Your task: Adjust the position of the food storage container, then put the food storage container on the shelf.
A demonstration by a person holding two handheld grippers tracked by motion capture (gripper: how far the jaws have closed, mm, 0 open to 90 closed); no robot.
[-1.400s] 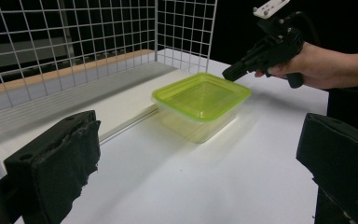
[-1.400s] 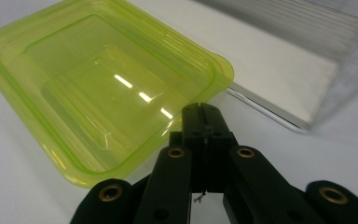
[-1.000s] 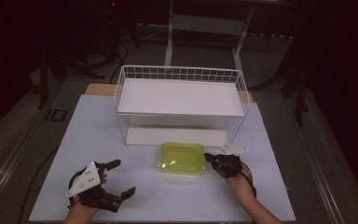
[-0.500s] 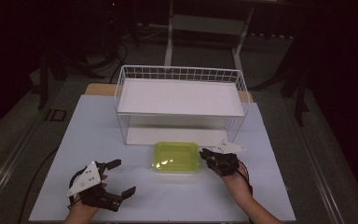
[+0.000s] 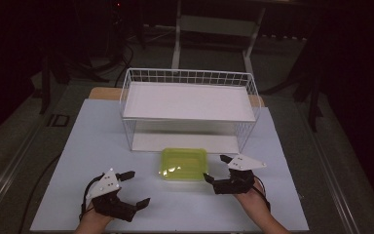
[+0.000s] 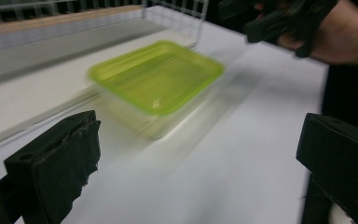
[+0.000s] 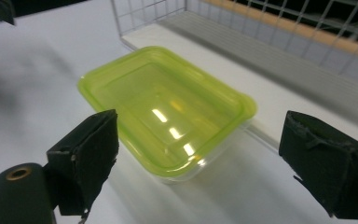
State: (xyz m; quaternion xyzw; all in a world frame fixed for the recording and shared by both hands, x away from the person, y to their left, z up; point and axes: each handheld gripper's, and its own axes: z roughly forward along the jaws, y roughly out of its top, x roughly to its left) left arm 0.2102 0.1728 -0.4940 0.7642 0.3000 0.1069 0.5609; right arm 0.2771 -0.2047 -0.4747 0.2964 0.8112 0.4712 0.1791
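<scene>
Green container [image 5: 184,164] on table [image 5: 97,131], near front edge, midway across, just before wire rack [image 5: 189,105]. Right gripper [image 5: 215,169] just beside container's right side, jaws just opened, wide apart, nothing between, not touching container. Left gripper [image 5: 137,188] near front left corner, jaws apart, empty, well apart from container.

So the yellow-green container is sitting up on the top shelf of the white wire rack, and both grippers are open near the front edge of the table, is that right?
Not quite. The yellow-green container sits on the table in front of the white wire rack, not on its top shelf, as the high view shows. The rest holds: the left gripper and the right gripper are both open near the front edge.
</scene>
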